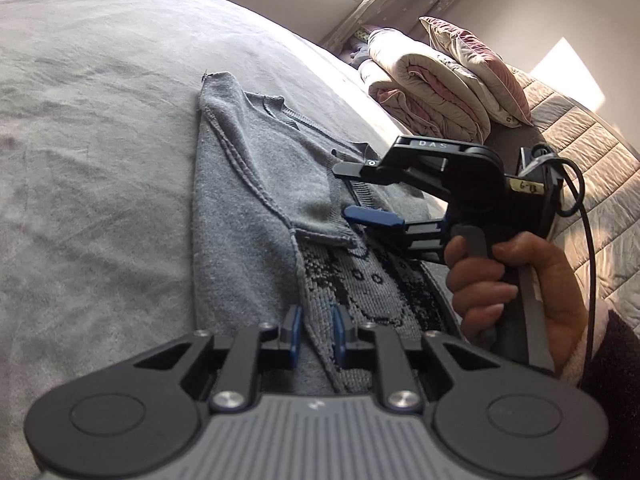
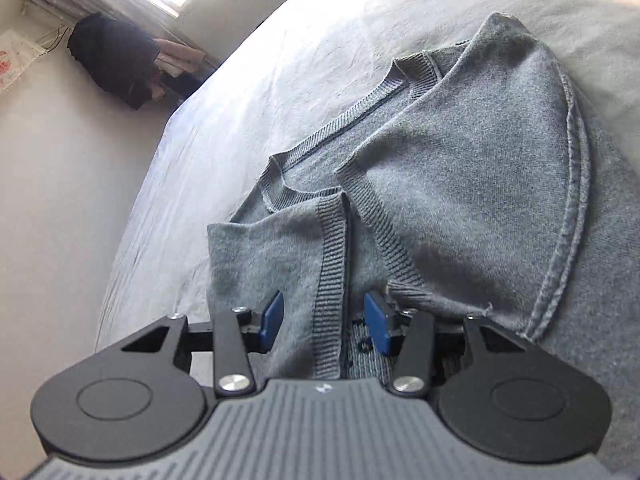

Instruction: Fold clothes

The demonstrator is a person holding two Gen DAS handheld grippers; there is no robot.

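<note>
Covering the grey bed (image 1: 100, 128), the grey sweater (image 1: 240, 184) lies inside out at centre, both sides and sleeves already turned in toward its middle; the crosswise folds look left to do. At 6 o'clock in its own view, the left gripper (image 1: 316, 334) stands with jaws apart astride a seam edge. The right gripper (image 2: 324, 322) likewise stands parted around a ribbed cuff (image 2: 332, 280), gripping nothing yet.

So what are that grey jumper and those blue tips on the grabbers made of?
The grey knitted sweater looks like soft wool or cotton knit: visible ribbed edging, fuzzy matte surface. The blue finger pads look like smooth rubber or plastic; I can't tell which.
</note>
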